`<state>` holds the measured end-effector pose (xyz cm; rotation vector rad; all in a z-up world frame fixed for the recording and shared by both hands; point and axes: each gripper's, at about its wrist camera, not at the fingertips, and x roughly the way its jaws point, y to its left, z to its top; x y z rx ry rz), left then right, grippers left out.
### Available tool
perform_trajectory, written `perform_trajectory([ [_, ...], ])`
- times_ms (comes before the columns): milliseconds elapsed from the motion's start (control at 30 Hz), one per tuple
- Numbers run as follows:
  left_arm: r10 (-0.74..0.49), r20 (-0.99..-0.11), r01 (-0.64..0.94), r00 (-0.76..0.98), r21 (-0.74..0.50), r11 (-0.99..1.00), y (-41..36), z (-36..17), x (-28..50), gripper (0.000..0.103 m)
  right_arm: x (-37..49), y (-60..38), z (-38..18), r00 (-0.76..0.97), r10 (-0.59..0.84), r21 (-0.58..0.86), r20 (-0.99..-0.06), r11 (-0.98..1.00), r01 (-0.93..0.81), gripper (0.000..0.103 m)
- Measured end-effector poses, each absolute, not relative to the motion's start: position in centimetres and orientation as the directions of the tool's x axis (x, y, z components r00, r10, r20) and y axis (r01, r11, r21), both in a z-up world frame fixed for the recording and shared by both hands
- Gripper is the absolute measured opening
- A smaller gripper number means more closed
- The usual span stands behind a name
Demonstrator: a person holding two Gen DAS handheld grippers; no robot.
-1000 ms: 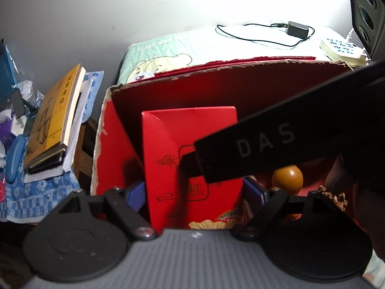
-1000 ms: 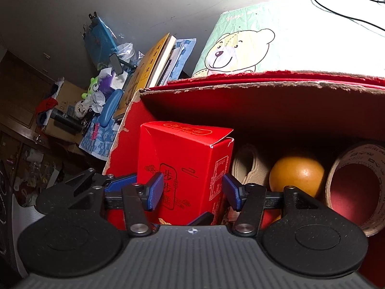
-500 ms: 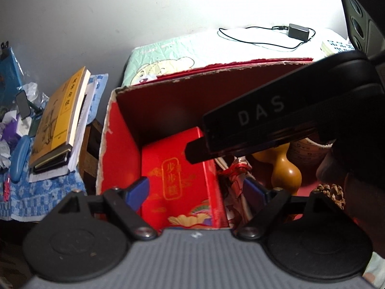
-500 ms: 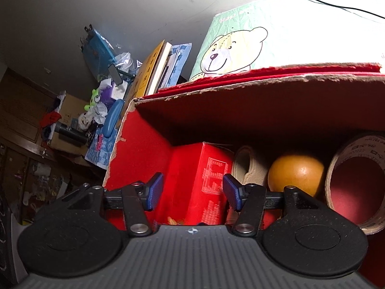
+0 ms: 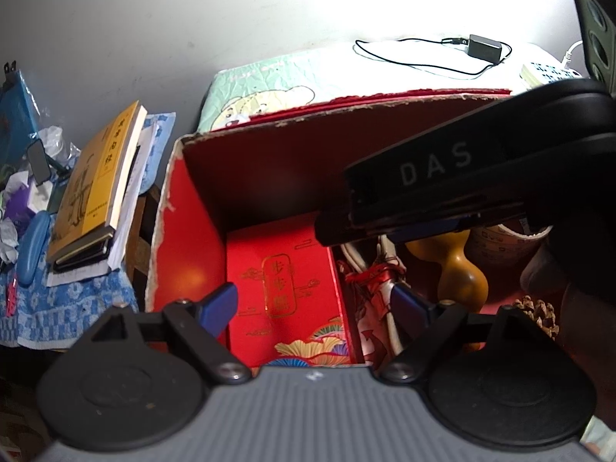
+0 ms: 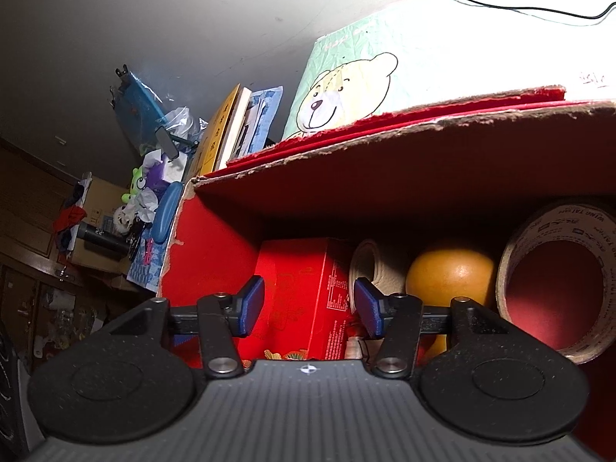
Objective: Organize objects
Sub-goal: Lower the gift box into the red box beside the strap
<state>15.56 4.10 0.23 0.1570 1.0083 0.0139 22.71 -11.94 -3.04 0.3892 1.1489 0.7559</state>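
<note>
**Red carton lay flat in the left corner of the big box**

Red cardboard box (image 5: 184, 231), torn along its rim, held everything; it stood against a pale quilt printed with a bear (image 6: 346, 92). Inside it, the red gift carton (image 5: 285, 281) with gold lettering lay flat on the floor of the box, pressed into the left corner against the left wall. In the right wrist view the same carton (image 6: 304, 288) showed its printed side panel.

Right of the carton came a white roll (image 6: 365, 265), then an orange gourd (image 5: 458, 265), and at the far right a wide roll of tape (image 6: 554, 281) leaning on its edge. A red tassel and patterned cloth (image 5: 377, 281) lay between carton and gourd.

Both tongs were parted and held nothing. The left gripper (image 5: 312, 302) hovered over the carton, its blue pads apart on either side. The right gripper (image 6: 308, 306) reached into the box from the right, jaws spread, the carton's edge between them but untouched.

A yellow book (image 5: 92, 181) leaned on a stack beyond the box's left wall. A black charger and cable (image 5: 481, 46) lay on the quilt.
</note>
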Motion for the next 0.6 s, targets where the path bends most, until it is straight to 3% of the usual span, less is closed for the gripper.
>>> perform_trajectory([
  [600,0.097,-0.848,0.028,0.522,0.130,0.991,4.29,-0.16,16.14,0.093,22.34,-11.95,-2.98,0.291,0.643,0.565,-0.709,0.764,-0.311,0.056],
])
